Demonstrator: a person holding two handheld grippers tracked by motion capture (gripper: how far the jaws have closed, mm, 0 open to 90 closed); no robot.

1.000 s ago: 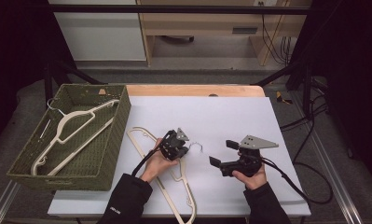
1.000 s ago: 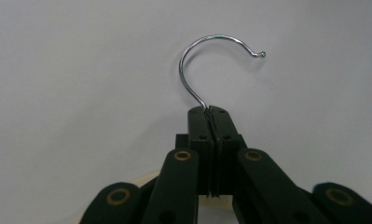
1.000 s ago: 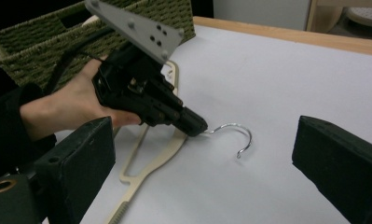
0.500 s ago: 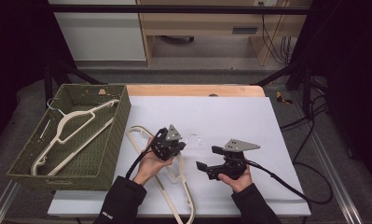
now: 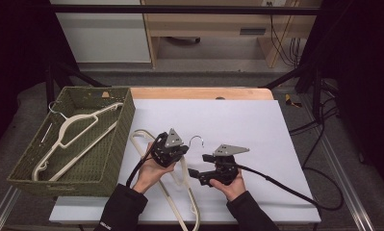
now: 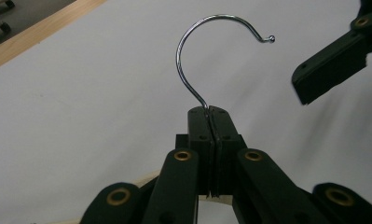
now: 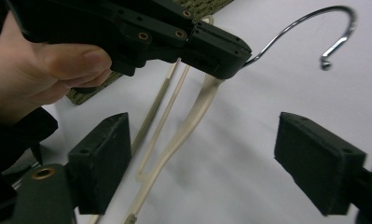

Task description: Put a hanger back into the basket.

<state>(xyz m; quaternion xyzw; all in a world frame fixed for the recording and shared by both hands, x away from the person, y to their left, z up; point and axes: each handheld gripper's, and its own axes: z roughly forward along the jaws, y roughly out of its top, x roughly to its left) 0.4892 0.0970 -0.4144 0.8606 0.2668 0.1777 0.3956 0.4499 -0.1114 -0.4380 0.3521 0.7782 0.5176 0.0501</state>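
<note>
A cream hanger point(image 5: 185, 192) with a chrome hook point(image 5: 197, 140) lies on the white table sheet point(image 5: 237, 120), its hook end raised. My left gripper point(image 5: 182, 149) is shut on the hook's wire neck point(image 6: 202, 100), just above the cream body. The hook point(image 6: 193, 46) curls up past the closed jaws. My right gripper point(image 5: 195, 173) sits just right of the hanger, pointing left at it. Its jaws point(image 7: 207, 163) stand open and have just been closing. The hanger's cream arm point(image 7: 197, 112) lies beyond the gap, untouched. The left gripper point(image 7: 174, 32) shows above it.
A green woven basket point(image 5: 117, 144) stands at the table's left and holds a second cream hanger point(image 5: 69, 130). The right gripper's black cable point(image 5: 286, 190) trails off to the right over the sheet. A wooden table edge point(image 5: 204, 93) runs along the back.
My right gripper has moved left, close to the hanger, and its jaws have narrowed. My left gripper has drifted slightly left and up, still gripping the hook's neck.
</note>
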